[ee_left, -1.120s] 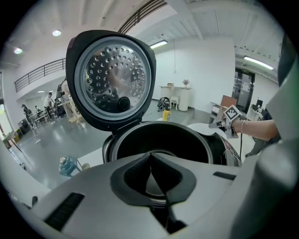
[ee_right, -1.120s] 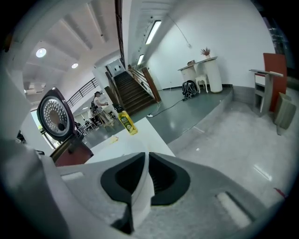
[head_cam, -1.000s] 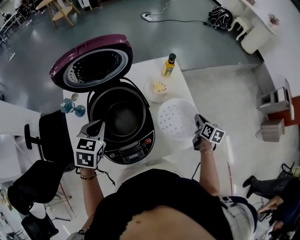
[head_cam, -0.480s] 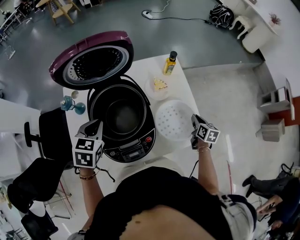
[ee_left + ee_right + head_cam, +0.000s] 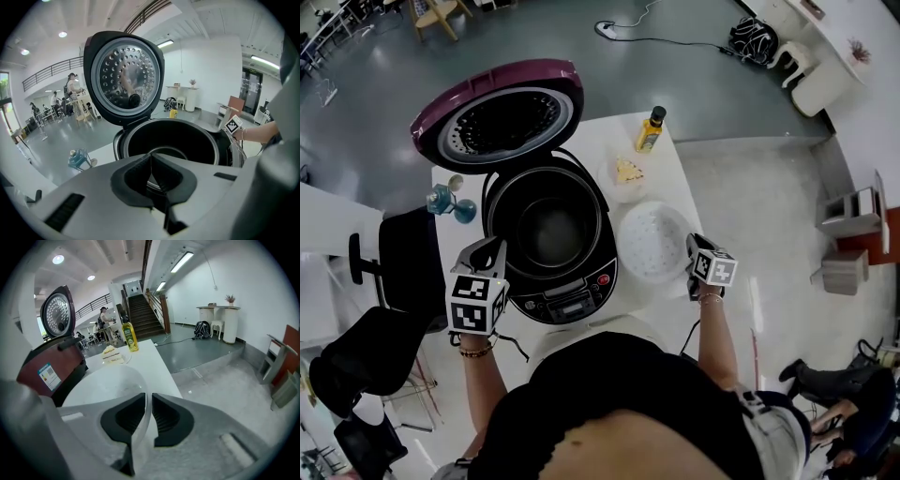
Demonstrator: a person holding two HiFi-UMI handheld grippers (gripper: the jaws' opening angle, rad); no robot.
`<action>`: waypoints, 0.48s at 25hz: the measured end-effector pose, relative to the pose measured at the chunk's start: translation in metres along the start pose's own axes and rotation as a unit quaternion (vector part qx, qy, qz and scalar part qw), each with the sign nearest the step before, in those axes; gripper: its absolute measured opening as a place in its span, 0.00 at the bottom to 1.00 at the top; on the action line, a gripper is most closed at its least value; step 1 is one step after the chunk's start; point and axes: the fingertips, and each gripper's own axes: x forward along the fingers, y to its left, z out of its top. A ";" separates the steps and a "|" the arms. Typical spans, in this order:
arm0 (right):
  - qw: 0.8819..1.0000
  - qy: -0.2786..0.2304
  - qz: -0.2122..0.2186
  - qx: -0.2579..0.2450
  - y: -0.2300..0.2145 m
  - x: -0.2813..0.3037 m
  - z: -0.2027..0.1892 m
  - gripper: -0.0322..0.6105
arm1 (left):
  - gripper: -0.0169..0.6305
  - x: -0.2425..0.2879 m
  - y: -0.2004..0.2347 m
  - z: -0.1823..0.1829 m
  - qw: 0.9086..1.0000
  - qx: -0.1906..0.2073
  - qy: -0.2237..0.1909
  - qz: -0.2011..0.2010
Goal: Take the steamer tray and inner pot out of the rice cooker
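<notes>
The rice cooker (image 5: 581,291) stands open on the white table, its purple lid (image 5: 502,117) tipped back. The dark inner pot (image 5: 551,230) sits inside it and fills the left gripper view (image 5: 187,140). The white perforated steamer tray (image 5: 652,242) is out of the cooker, low over the table to its right. My right gripper (image 5: 693,251) is shut on the tray's near rim, and the thin rim (image 5: 140,394) shows between its pads (image 5: 166,416). My left gripper (image 5: 484,255) hangs shut and empty at the cooker's front left, its jaws (image 5: 151,161) pointing at the pot.
A yellow oil bottle (image 5: 652,129) and a small plate of cake (image 5: 625,173) stand at the table's far right. A blue object (image 5: 450,202) sits at the table's left edge beside a black chair (image 5: 408,267). The table edge runs just right of the tray.
My right gripper has sunk a little and rolled, bringing the steamer tray down toward the table. The left gripper has stayed where it was.
</notes>
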 end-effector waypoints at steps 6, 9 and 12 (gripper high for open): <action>0.997 0.014 -0.067 -0.017 -0.011 -0.020 0.023 0.22 | 0.04 -0.002 0.006 -0.002 1.000 -0.006 -0.004 0.014; 0.996 -0.027 -0.065 -0.063 0.017 -0.039 0.080 0.26 | 0.04 -0.001 0.013 -0.003 1.000 -0.011 0.002 0.029; 0.987 -0.065 0.005 -0.147 0.096 -0.050 0.139 0.31 | 0.08 -0.002 0.020 0.001 0.999 0.006 0.012 0.050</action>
